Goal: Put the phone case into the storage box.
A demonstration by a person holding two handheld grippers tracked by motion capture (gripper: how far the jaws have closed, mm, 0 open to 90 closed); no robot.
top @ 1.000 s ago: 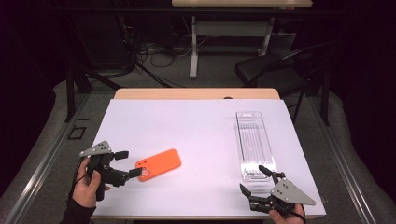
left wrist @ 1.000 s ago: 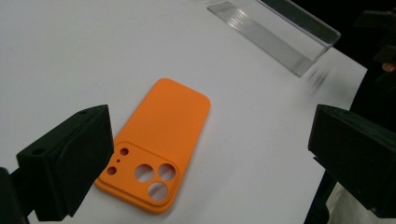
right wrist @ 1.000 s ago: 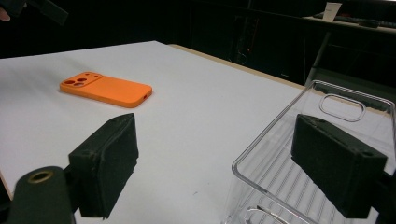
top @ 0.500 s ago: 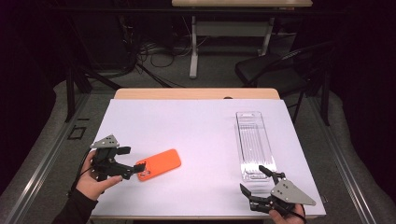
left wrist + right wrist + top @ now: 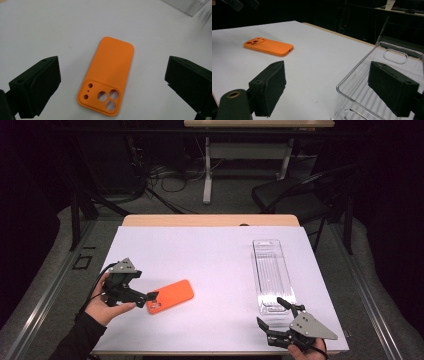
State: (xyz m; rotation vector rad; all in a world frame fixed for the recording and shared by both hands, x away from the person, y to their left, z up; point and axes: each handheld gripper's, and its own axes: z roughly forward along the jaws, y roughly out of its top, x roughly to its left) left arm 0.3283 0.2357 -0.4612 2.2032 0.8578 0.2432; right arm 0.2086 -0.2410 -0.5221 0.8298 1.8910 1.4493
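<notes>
Clear tray (image 5: 270, 272) empty; orange phone case (image 5: 171, 295) lies outside on table.

A white rectangular sheet (image 5: 215, 255) covers most of a light wooden tabletop (image 5: 210, 220), whose bare strip shows along the far edge. Beyond it lies grey carpeted floor (image 5: 235, 202), strewn with black cables (image 5: 160, 175) under a second pale-topped desk (image 5: 260, 123) on a white metal leg (image 5: 207, 170). A black chair (image 5: 295, 195) stands at the far right. A grey metal rail (image 5: 45, 295) runs along the floor at the left. The surroundings are dark; light falls mainly on the sheet.
</notes>
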